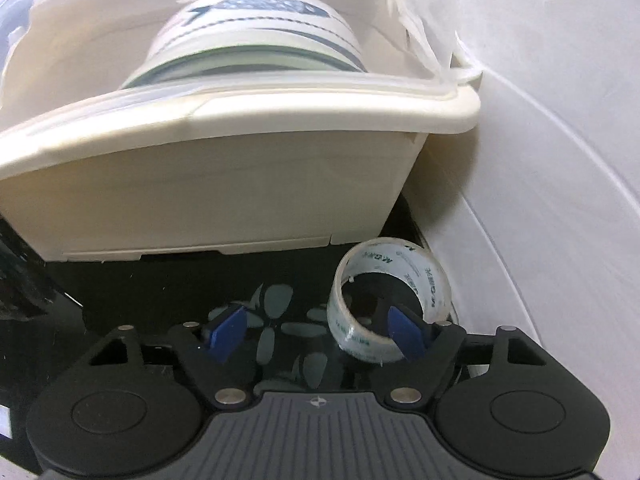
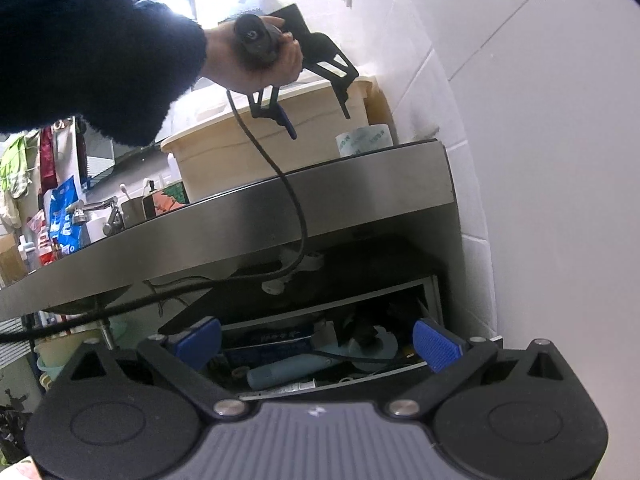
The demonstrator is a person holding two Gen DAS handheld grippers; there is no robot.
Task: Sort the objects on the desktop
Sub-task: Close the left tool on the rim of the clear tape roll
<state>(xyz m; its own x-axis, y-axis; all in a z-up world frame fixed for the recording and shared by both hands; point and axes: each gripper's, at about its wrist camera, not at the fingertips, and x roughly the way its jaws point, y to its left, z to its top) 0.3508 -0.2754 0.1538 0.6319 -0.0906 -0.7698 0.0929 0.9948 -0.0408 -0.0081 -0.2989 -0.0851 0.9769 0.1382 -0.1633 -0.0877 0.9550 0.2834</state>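
A roll of clear tape (image 1: 390, 300) stands on the black patterned countertop (image 1: 160, 292) beside the white wall. My left gripper (image 1: 316, 334) is open; its right fingertip reaches into the roll's hole and its left one is outside, well apart. A cream bin (image 1: 224, 184) stands just behind, holding a white and blue bowl (image 1: 256, 36). In the right wrist view the left gripper (image 2: 316, 120) hangs over the tape roll (image 2: 364, 140) in front of the bin (image 2: 256, 144). My right gripper (image 2: 316, 346) is open and empty, low, facing an open drawer (image 2: 332, 348) of clutter.
The white tiled wall (image 1: 540, 160) is close on the right of the tape. A steel counter edge (image 2: 280, 204) runs above the drawer. A tap, bottles and packets (image 2: 64, 216) crowd the counter's far left. A black cable (image 2: 288, 200) hangs from the left gripper.
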